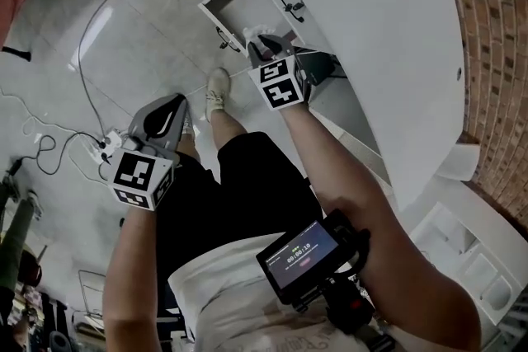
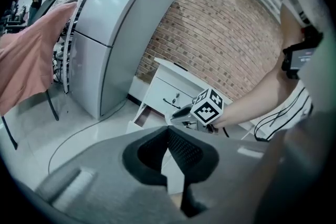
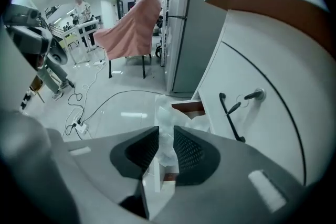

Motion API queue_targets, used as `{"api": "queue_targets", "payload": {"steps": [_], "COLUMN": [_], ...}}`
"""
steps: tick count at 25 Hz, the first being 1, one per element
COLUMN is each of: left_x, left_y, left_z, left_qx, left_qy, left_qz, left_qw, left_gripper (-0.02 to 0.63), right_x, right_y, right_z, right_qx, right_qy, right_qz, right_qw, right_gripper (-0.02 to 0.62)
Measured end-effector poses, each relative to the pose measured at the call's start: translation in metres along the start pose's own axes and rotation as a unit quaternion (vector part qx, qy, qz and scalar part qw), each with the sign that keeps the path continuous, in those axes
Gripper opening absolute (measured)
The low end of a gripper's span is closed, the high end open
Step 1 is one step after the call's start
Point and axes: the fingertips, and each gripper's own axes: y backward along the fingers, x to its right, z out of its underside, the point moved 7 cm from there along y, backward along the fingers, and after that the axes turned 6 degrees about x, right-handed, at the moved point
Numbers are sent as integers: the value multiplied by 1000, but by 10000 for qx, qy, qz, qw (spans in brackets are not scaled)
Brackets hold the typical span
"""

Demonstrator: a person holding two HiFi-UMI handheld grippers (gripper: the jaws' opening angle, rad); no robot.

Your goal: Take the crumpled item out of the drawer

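Near the open drawer [image 1: 237,6], the crumpled item [image 3: 166,114] was clamped between the jaws of the right gripper [image 3: 165,134]. The left gripper [image 2: 168,132] was held closed and empty.

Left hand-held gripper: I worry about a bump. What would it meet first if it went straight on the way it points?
Probably the right hand-held gripper, which sits just beyond its tips, in front of the open drawer. Depth is unclear, so it might pass beside it.
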Motion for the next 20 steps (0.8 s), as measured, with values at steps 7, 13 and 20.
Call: {"api": "queue_targets", "payload": {"steps": [7,13,20], "left_x": [1,19,44], "left_y": [30,51,68], "left_z": [-9,-24,-46], "left_qx": [-51,-77,-29], "left_qy": [-198,-318,-501], "left_qz": [121,199,262], "left_qw": [9997,9993,9984], "left_gripper": [5,5,5], "right_x": [-13,-20,-18], "right_y": [65,123,186], "right_z": [-18,-27,-37], "right_qx": [507,997,1465], "right_qy": [-454,-720,-937], "right_qz": [79,65,103], "right_qw": [9977,9924,9847], "right_gripper": [95,95,94]}}
